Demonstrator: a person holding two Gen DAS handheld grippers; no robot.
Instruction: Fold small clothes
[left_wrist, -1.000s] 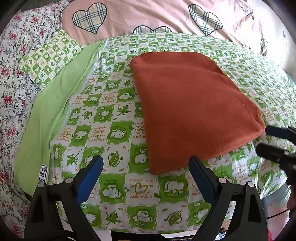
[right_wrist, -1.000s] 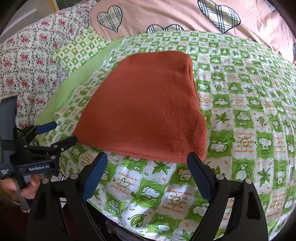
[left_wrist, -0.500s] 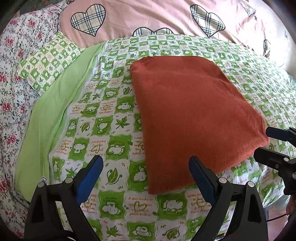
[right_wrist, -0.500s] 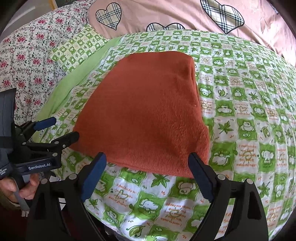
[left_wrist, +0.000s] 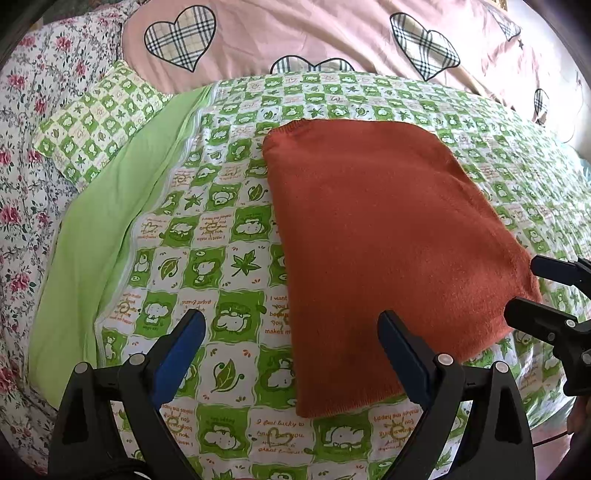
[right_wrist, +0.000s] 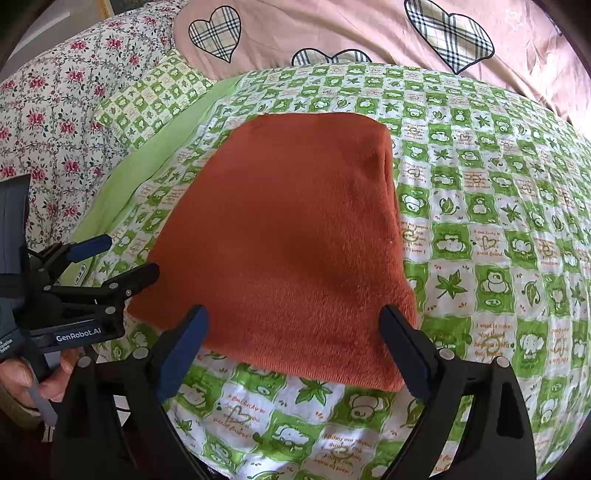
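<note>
I see a green-and-white checked quilt with cartoon animals and leaves (left_wrist: 229, 266) spread over the bed, its plain lime-green underside (left_wrist: 92, 251) turned up along the left edge. A small matching checked pillow (left_wrist: 99, 122) lies beside it on a floral rose-print sheet (left_wrist: 22, 147). Behind sits a pink cover with plaid hearts (left_wrist: 295, 33).

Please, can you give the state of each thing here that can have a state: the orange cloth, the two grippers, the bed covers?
orange garment: folded, flat on the quilt, not held.
left gripper: open, empty.
right gripper: open, just been opening wider, empty.
green checked quilt: spread out.
pink heart blanket: lying behind the quilt.
</note>
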